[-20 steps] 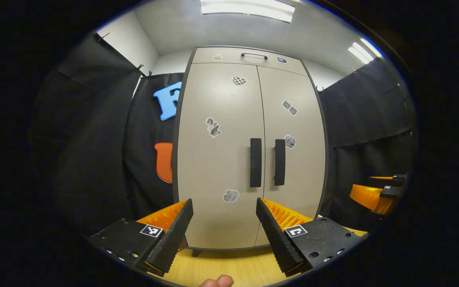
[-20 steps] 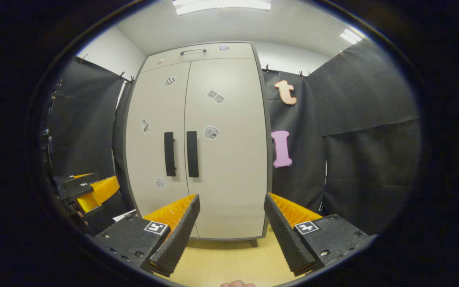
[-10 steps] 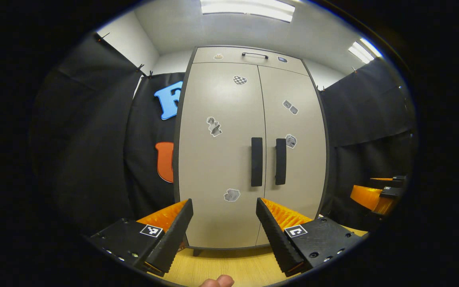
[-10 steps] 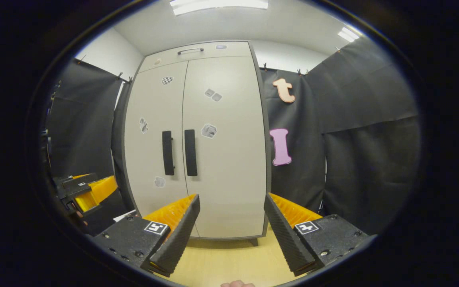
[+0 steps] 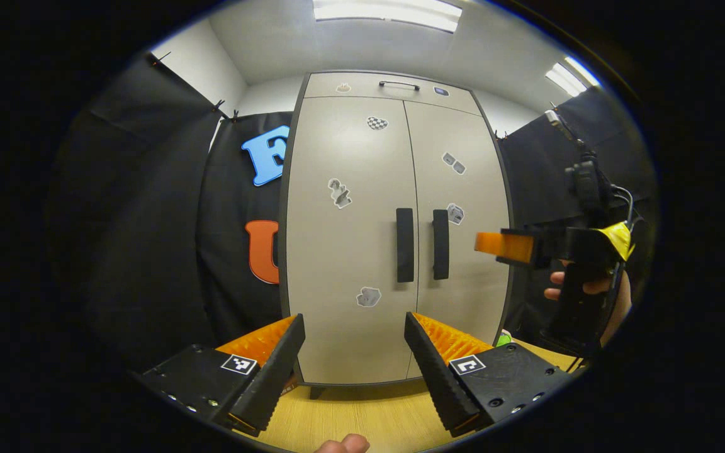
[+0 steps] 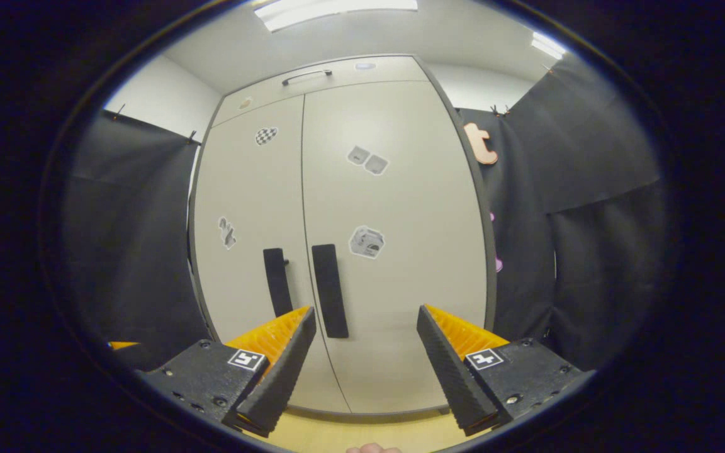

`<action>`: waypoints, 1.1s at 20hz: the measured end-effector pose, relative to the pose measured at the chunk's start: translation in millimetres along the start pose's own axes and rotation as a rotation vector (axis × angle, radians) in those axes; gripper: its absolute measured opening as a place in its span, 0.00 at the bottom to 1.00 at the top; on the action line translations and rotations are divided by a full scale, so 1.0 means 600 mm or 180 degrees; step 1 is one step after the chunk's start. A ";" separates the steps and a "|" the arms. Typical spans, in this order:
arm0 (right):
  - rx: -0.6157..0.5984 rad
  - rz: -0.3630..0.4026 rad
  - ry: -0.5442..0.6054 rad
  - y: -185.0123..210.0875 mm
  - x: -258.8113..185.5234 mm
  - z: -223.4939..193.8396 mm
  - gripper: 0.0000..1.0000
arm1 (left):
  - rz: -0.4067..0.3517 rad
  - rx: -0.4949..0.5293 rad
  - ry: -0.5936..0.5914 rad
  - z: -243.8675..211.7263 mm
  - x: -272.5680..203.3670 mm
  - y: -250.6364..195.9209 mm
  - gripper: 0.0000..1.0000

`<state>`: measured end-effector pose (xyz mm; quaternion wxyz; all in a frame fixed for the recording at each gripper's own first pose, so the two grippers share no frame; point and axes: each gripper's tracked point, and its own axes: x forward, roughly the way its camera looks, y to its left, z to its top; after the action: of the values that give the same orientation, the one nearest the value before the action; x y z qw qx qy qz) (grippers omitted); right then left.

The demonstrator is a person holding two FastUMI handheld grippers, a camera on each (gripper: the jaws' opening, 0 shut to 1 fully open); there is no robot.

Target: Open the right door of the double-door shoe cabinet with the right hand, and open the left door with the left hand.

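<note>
The beige double-door shoe cabinet (image 5: pixel 350 251) stands straight ahead with both doors closed. In the left gripper view its two black vertical handles sit side by side: the left door's handle (image 5: pixel 404 245) and the right door's handle (image 5: pixel 440 244). My left gripper (image 5: pixel 354 332) is open, well short of the doors. My right gripper (image 5: pixel 491 243), held in a hand (image 5: pixel 561 292), is raised at handle height in front of the right door. In the right gripper view the right gripper (image 6: pixel 366 324) is open, with the right door's handle (image 6: pixel 330 290) just above its left finger and the left door's handle (image 6: pixel 277 281) beside it.
Black cloth walls close in on both sides of the cabinet. A light wooden floor (image 5: pixel 362 415) runs up to the cabinet's base. A drawer with a thin handle (image 5: pixel 399 83) tops the cabinet. Small stickers dot both doors.
My right gripper has risen and moved in toward the right door, so the cabinet looms larger in its view. The left gripper has hardly moved. Both doors remain closed.
</note>
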<state>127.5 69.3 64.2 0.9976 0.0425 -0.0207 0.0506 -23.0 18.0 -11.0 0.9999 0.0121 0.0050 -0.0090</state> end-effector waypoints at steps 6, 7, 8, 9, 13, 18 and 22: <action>-0.0299 -0.0181 0.0024 0.017 0.084 0.007 1.00 | 0.0084 0.0026 0.0086 -0.021 -0.001 0.028 0.95; -0.0354 -0.0195 0.0043 0.020 0.094 0.003 1.00 | 0.0094 0.0011 0.0097 -0.022 0.000 0.033 0.95; -0.0372 -0.0187 0.0040 0.026 0.102 0.002 1.00 | 0.0102 0.0000 0.0098 -0.022 0.001 0.036 0.95; -0.0381 -0.0176 0.0042 0.031 0.108 0.001 1.00 | 0.0117 -0.0007 0.0101 -0.022 0.001 0.042 0.95; -0.0359 -0.0288 0.0009 0.034 0.129 0.004 1.00 | 0.0131 -0.0003 0.0101 -0.022 0.004 0.055 0.95; -0.0359 -0.0302 0.0099 0.035 0.148 -0.010 1.00 | 0.0136 0.0000 0.0083 -0.019 0.005 0.063 0.95; -0.0291 -0.0339 0.0230 0.028 0.163 -0.034 0.93 | 0.0150 -0.0012 0.0087 -0.024 0.006 0.070 0.95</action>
<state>223.5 97.3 49.6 0.9999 -0.0039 0.0153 -0.0021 -18.9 60.2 -24.3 0.9997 0.0104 0.0184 0.0146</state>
